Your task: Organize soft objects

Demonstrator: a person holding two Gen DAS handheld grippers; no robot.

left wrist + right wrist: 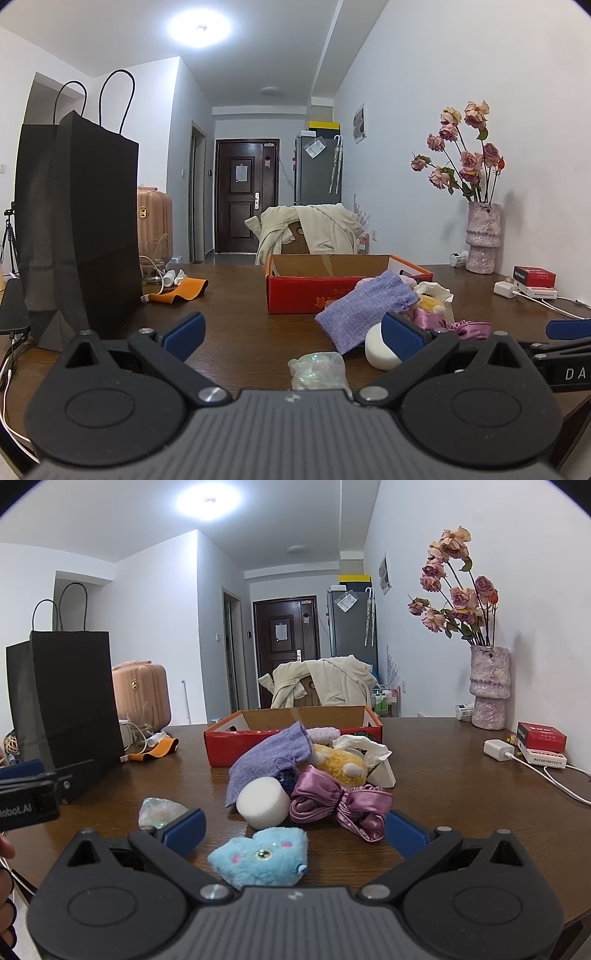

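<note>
We hold the left gripper (293, 334) low over the wooden table (236, 332) with its blue-padded jaws spread wide and nothing between them; a crinkly iridescent bundle (319, 369) lies just ahead of it. Our right gripper (295, 830) is likewise spread wide and empty — a fluffy blue plush (262, 856) sits on the table between its fingers, touching neither. Just beyond lies the heap of soft things: a white foam cylinder (263, 806) on its side, a purple satin bow (340, 805) beside it, a lilac knitted pouch (266, 762) leaning over the foam, and a yellow plush (341, 764) behind the bow. Behind the heap stands an open red cardboard box (221, 746). Farther left a black paper bag (77, 229) stands upright — at the far right, by the wall, a vase of dried roses (489, 686).
</note>
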